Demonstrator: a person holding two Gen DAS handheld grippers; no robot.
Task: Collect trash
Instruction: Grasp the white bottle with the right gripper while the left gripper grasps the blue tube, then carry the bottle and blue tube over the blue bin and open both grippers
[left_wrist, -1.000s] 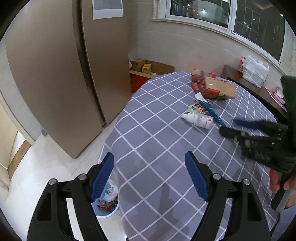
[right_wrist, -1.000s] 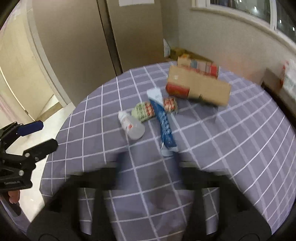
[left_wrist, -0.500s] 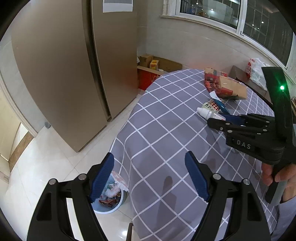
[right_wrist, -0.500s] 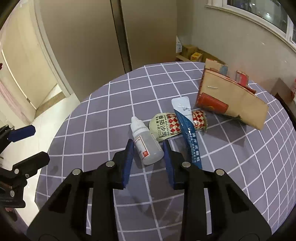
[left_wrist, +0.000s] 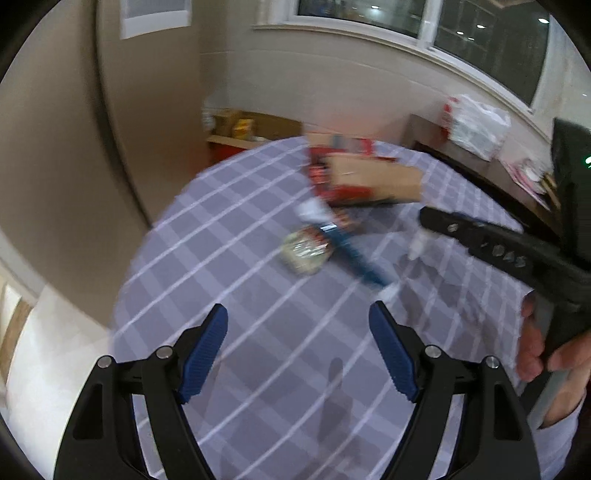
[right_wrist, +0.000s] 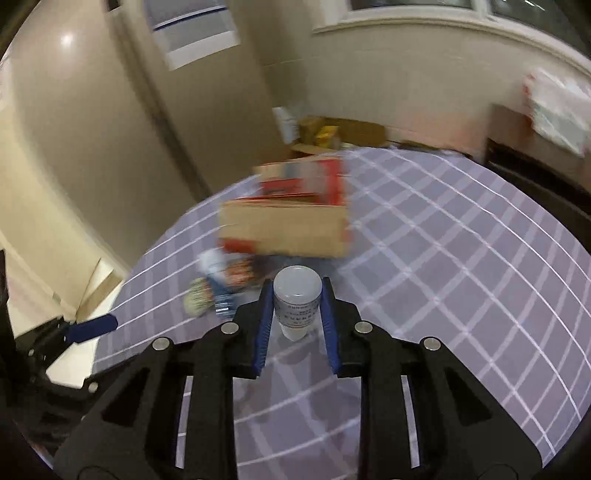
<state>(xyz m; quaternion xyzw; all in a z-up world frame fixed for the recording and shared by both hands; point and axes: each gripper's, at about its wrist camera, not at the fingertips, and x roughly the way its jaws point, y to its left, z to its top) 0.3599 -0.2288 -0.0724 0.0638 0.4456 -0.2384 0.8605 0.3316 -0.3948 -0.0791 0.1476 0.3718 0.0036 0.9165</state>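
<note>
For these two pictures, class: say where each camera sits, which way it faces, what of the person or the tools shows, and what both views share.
Left wrist: sits on the left gripper, looks down across the checked table; jaws open and empty; the right gripper and a hand show at right.
Right wrist: sits on the right gripper, faces the cardboard box; jaws have just closed on the small white bottle; the left gripper shows at left.
Shared: table, box, blue tube, window wall.

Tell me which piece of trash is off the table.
The small white bottle, clamped in the right gripper; the blue tube, sachet and cardboard box lie on the cloth.
</note>
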